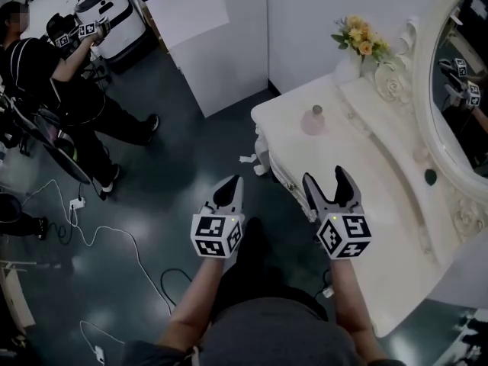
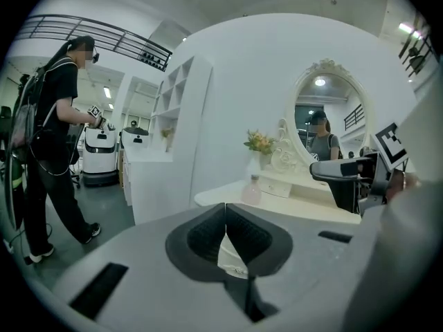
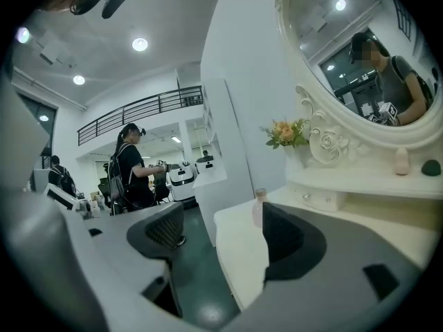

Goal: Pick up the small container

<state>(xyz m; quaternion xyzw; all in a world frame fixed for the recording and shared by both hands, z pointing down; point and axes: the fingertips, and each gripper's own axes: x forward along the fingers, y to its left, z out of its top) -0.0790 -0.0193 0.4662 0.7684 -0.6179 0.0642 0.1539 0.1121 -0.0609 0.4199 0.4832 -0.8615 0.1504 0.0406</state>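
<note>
The small container [image 1: 313,120] is a pale pink bottle with a stopper, standing on the white dressing table [image 1: 358,204] near its far rounded end. It also shows ahead in the left gripper view as the pink bottle [image 2: 252,191] and in the right gripper view, just beside the right jaw, as the pink bottle [image 3: 258,208]. My right gripper [image 1: 326,177] hovers over the table's near left edge, open and empty, well short of the container. My left gripper [image 1: 230,183] is over the floor left of the table, shut with nothing in it.
An oval mirror [image 1: 457,82] and a vase of flowers [image 1: 358,40] stand at the table's back. A small dark object [image 1: 431,177] lies on the raised shelf. A white cabinet [image 1: 206,36] is beyond. A person [image 1: 46,75] stands at left; cables [image 1: 99,235] trail on the floor.
</note>
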